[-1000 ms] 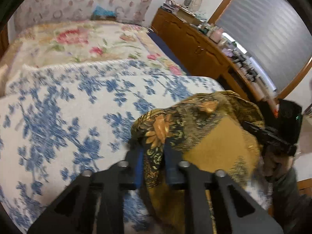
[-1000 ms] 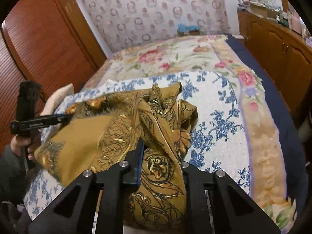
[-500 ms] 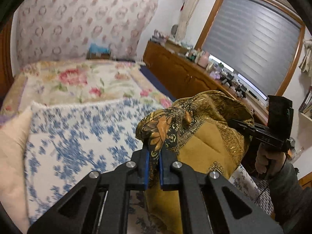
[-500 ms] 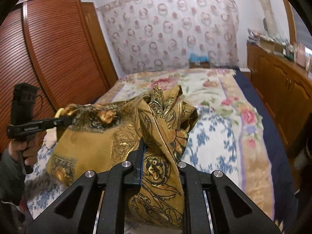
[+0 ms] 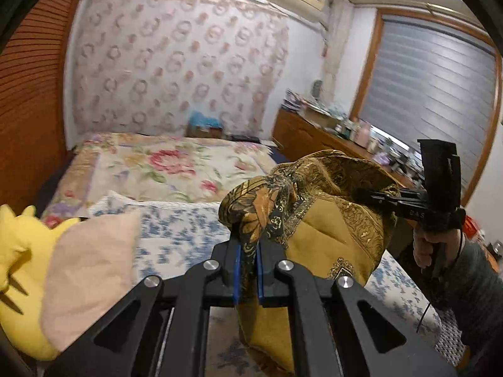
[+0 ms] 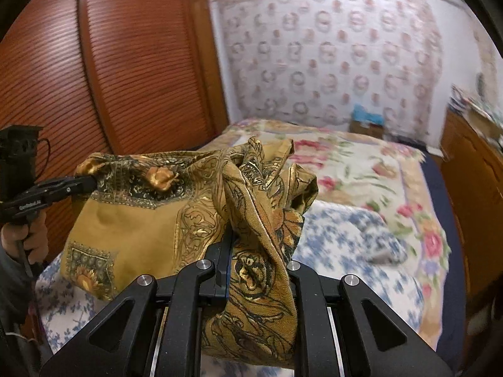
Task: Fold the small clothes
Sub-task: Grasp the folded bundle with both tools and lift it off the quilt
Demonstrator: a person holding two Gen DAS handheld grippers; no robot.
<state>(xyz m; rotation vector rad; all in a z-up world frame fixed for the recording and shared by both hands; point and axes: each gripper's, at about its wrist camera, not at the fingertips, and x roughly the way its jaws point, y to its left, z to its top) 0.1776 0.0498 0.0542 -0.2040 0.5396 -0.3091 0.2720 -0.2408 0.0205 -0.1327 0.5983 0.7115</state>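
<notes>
Left wrist view alone: yellow plush toy (image 5: pixel 19 264); both grippers, left gripper (image 5: pixel 248 270) and right gripper (image 6: pixel 257 270), clamped on mustard patterned cloth (image 5: pixel 327 220).

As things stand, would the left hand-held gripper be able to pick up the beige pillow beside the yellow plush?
Probably not yet. The left hand-held gripper is shut on the gold patterned cloth, so its jaws are occupied. The beige pillow lies close and unobstructed, but the cloth must be released first.

Left gripper (image 5: pixel 248 260) and right gripper (image 6: pixel 251 264), both tilted downward, jaws clamped tight.
</notes>
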